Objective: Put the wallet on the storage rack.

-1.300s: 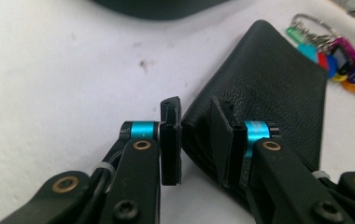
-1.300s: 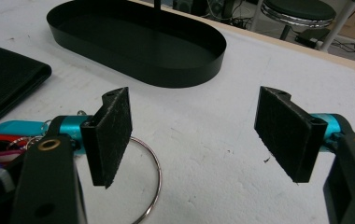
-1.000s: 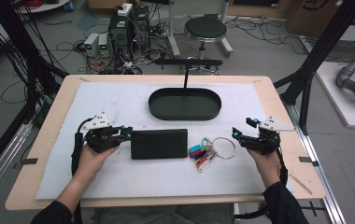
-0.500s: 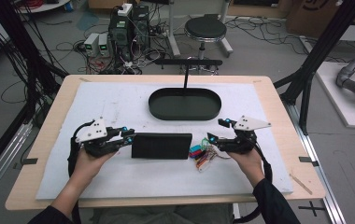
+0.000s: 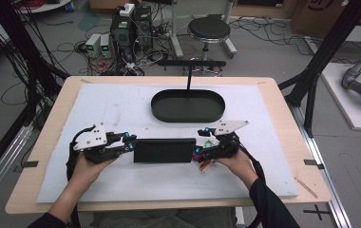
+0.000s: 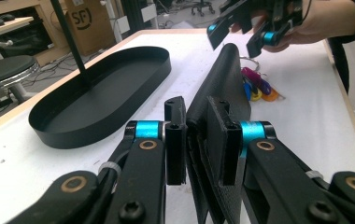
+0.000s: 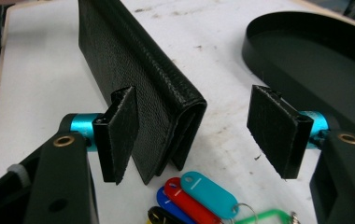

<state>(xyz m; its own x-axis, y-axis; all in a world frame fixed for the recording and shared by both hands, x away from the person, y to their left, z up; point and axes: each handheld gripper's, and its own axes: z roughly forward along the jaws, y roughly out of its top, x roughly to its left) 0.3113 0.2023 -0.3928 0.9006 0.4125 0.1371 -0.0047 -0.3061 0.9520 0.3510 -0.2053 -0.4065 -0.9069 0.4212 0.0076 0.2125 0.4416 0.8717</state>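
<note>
A long black leather wallet [image 5: 163, 150] lies on the white mat, between my two grippers. My left gripper [image 5: 130, 141] is at its left end. In the left gripper view the jaws [image 6: 197, 105] are shut on that end of the wallet [image 6: 224, 70], which looks tipped up on one long edge. My right gripper [image 5: 201, 142] is at the right end and open. In the right gripper view its jaws [image 7: 193, 93] straddle the folded end of the wallet [image 7: 119, 51], the left pad [image 7: 119, 130] close against the leather and the right pad [image 7: 276, 130] well apart.
A black oval tray [image 5: 188, 105] with an upright post sits behind the wallet. A bunch of keys with coloured tags [image 5: 206, 164] lies under my right gripper, also visible as the tags [image 7: 189, 191]. The mat's front strip is bare.
My right gripper has moved left from the table's right side, over the keys, to the wallet's right end. My left gripper has closed in on the left end. The wallet looks narrower from above.
</note>
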